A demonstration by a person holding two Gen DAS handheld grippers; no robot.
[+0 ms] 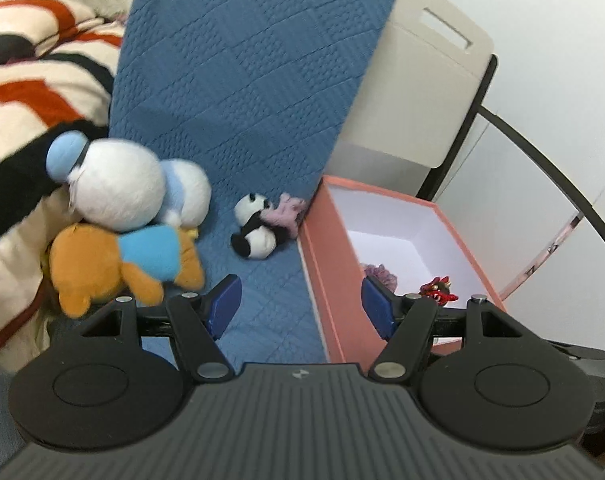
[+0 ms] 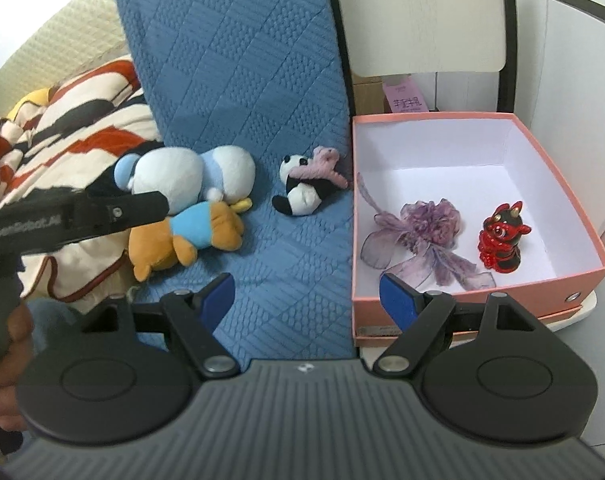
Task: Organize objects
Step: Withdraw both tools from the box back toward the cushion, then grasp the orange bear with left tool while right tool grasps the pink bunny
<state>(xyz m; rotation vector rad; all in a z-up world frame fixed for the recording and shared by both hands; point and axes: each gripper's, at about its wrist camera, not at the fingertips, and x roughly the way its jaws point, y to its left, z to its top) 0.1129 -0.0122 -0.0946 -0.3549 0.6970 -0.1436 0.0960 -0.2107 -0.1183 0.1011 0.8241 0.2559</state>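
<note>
A white and light-blue plush lies on an orange plush in a blue shirt on the blue quilted cover. A small panda plush with a pink plush on it lies beside the pink open box. The box holds a purple ribbon flower and a red figurine. My left gripper is open and empty, above the cover at the box's near wall. My right gripper is open and empty at the box's front left corner.
A striped red, black and cream blanket lies at the left. A white chair back stands behind the box. The left gripper's black body and the hand holding it cross the left of the right wrist view.
</note>
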